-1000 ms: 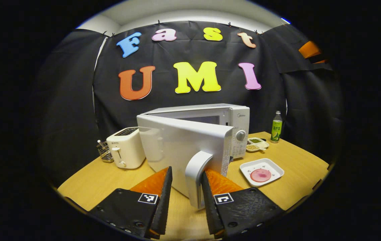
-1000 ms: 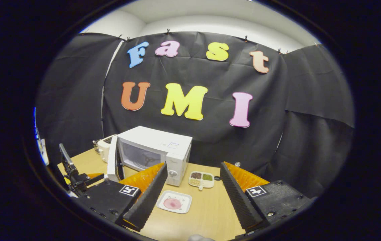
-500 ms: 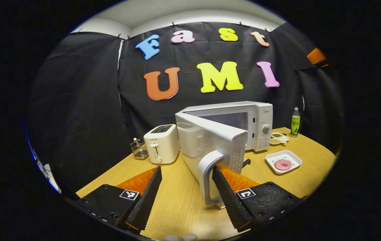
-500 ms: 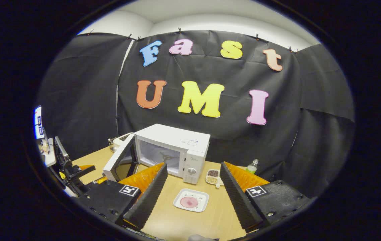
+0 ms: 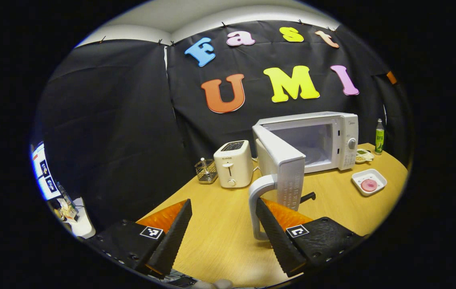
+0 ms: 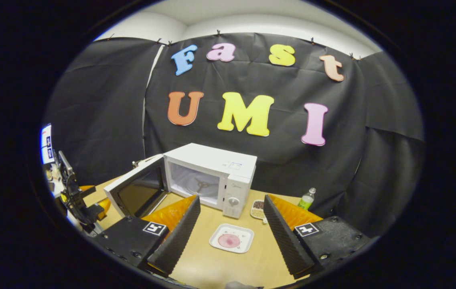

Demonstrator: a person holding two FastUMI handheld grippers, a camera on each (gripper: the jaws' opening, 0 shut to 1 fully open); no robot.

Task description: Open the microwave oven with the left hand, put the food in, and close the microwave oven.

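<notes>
Left gripper point(image 5: 223, 224): fingers spread wide, gripping nothing; right-hand finger point(image 5: 278, 237) just beside the door handle point(image 5: 256, 208), which lay between the fingers close against that finger; contact could not be confirmed.

Microwave oven point(image 5: 324, 138): stood on the wooden table point(image 5: 219, 241) with door point(image 5: 282, 164) swung well open, cavity exposed. Same oven point(image 6: 215, 176) noted in the right gripper view, door point(image 6: 137, 192) hanging out to the left, turntable hub visible inside.

Food point(image 6: 228, 240): pink round item on a white square tray point(image 6: 232, 238), resting on the table in front of the oven's control panel, outside the cavity. Also seen in the left gripper view point(image 5: 369, 184).

Right gripper point(image 6: 230, 224): fingers wide apart, nothing held, above the table with the tray framed between them but well apart.

Also on table: toaster point(image 5: 234, 163), wire rack point(image 5: 205, 170), divided dish point(image 6: 257, 206), green bottle point(image 6: 306, 198).
</notes>
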